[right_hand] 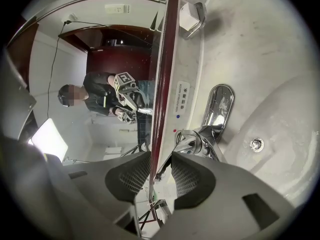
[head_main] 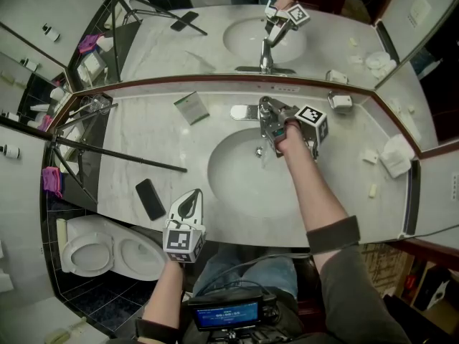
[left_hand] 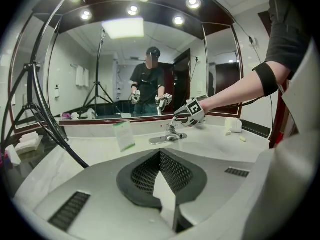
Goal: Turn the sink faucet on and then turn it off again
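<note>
The chrome faucet [head_main: 260, 112] stands at the back of the oval basin [head_main: 233, 185], below the mirror. My right gripper [head_main: 276, 124] is over the faucet's top with its jaws apart. In the right gripper view the chrome handle [right_hand: 192, 139] lies just past the right jaw's tip, not between the pads; only the mirror's red edge shows in the right gripper's [right_hand: 160, 156] gap. From the left gripper view, the right gripper [left_hand: 189, 114] sits on top of the faucet [left_hand: 171, 130]. My left gripper [head_main: 192, 201] hovers shut and empty at the counter's front edge [left_hand: 161, 156]. No running water shows.
A black phone [head_main: 150, 199] lies on the counter near the left gripper. A green and white card [head_main: 191, 108] stands left of the faucet. A tripod leg [head_main: 115, 153] crosses the counter's left end. A small box [head_main: 342, 102] and folded cloth [head_main: 396, 156] sit at the right.
</note>
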Demonstrator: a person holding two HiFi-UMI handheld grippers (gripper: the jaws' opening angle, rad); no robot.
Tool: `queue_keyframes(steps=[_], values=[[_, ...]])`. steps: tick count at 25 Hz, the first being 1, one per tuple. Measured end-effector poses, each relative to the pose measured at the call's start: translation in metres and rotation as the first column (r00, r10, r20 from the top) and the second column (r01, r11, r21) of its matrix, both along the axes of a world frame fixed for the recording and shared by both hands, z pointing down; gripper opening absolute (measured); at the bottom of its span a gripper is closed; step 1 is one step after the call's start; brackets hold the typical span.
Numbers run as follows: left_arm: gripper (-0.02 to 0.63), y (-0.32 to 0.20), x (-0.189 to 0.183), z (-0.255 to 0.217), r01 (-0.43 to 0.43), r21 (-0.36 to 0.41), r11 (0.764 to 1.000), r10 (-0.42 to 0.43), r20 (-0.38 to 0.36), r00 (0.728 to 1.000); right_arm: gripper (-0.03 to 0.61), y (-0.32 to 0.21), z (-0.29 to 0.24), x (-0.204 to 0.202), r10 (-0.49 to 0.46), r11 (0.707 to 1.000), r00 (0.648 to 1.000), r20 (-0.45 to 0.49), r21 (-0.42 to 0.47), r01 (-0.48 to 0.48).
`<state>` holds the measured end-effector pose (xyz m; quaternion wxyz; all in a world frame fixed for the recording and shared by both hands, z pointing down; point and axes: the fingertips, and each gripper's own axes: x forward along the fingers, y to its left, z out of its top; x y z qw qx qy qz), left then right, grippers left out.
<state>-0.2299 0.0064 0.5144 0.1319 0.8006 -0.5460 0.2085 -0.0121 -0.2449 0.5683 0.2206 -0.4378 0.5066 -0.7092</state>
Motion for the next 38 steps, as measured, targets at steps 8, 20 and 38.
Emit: queue_keyframes(steps=[8,20,38], values=[[0.002,0.006,0.005,-0.009,0.007,0.015,1.000,-0.007,-0.011,1.000,0.080,0.016,-0.016,0.009,-0.023,0.996,1.000,-0.002,0.081,0.023],[0.002,0.004,0.022,-0.025,-0.030,0.027,0.999,0.031,-0.041,0.999,-0.003,0.058,-0.067,0.058,-0.083,0.945,0.972,-0.219,0.292,0.147],[0.002,0.006,0.021,-0.037,-0.021,0.029,0.999,0.023,-0.048,0.999,0.000,0.127,-0.144,0.127,-0.063,0.758,0.492,-0.868,0.279,0.589]])
